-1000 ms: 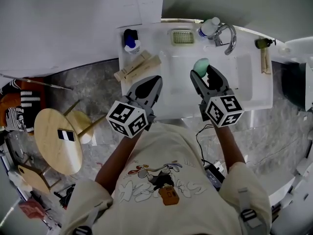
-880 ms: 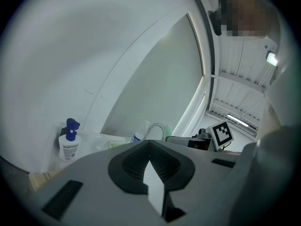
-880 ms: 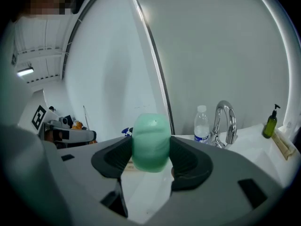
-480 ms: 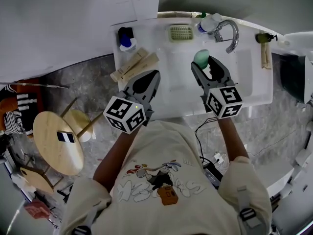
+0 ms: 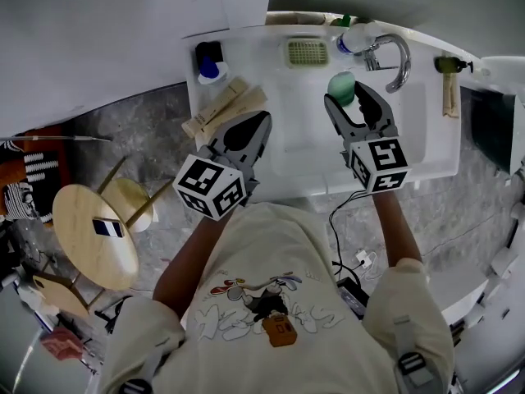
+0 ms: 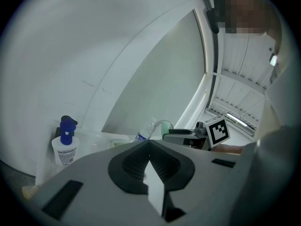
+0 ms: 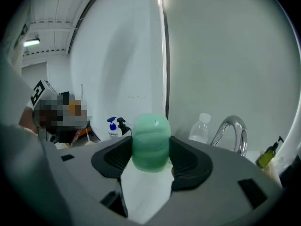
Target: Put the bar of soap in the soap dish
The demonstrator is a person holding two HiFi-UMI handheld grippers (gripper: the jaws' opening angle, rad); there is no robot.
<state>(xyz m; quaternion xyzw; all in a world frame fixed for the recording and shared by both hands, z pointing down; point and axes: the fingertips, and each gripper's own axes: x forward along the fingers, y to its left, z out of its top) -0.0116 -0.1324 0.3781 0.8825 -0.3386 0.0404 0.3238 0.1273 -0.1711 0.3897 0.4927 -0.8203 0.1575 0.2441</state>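
The bar of soap [image 5: 341,84], pale green with rounded ends, is pinched upright between the two jaws of the right gripper [image 5: 349,95]. In the right gripper view the dark pads press on both sides of the soap [image 7: 150,141] and its top stands above them. It hangs over the white sink [image 5: 299,131], clear of the basin. The soap dish [image 5: 307,52], a ridged green tray, sits on the back rim at about 11 o'clock from the soap, apart from it. The tap [image 5: 399,56] curves at 2 o'clock, with a clear bottle [image 5: 354,36] beside it. The left gripper [image 5: 261,123] is at 8 o'clock, its jaws pressed together on nothing. A spray bottle [image 5: 211,62] stands at 9 o'clock, at the far corner of the counter.
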